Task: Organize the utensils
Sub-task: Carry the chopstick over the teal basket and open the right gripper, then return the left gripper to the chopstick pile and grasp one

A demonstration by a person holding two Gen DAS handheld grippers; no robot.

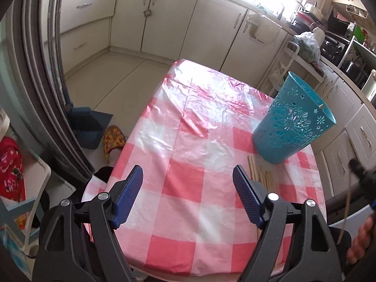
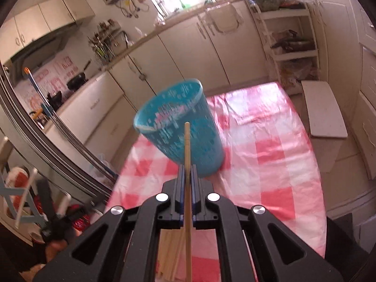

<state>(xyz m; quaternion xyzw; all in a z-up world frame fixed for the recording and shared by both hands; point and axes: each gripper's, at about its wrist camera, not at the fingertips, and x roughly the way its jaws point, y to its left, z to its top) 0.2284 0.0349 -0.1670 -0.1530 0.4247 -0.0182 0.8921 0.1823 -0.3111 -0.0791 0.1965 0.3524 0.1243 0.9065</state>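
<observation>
A teal perforated holder [image 1: 293, 119] stands on the red-and-white checked tablecloth [image 1: 188, 159] at the right; it also shows in the right wrist view [image 2: 181, 129]. Several wooden chopsticks [image 1: 263, 176] lie on the cloth just in front of it, partly hidden by my left gripper's right finger. My left gripper [image 1: 188, 176] is open and empty above the cloth. My right gripper [image 2: 187, 171] is shut on one wooden chopstick [image 2: 187, 145], whose tip points up in front of the holder. More chopsticks [image 2: 169, 253] lie below that gripper.
Cream kitchen cabinets [image 1: 164, 18] run along the far wall. A white shelf rack [image 2: 291, 35] stands beyond the table. A white stool [image 2: 324, 108] is at the table's far right. A slipper [image 1: 112, 138] and a blue dustpan [image 1: 91, 127] lie on the floor at left.
</observation>
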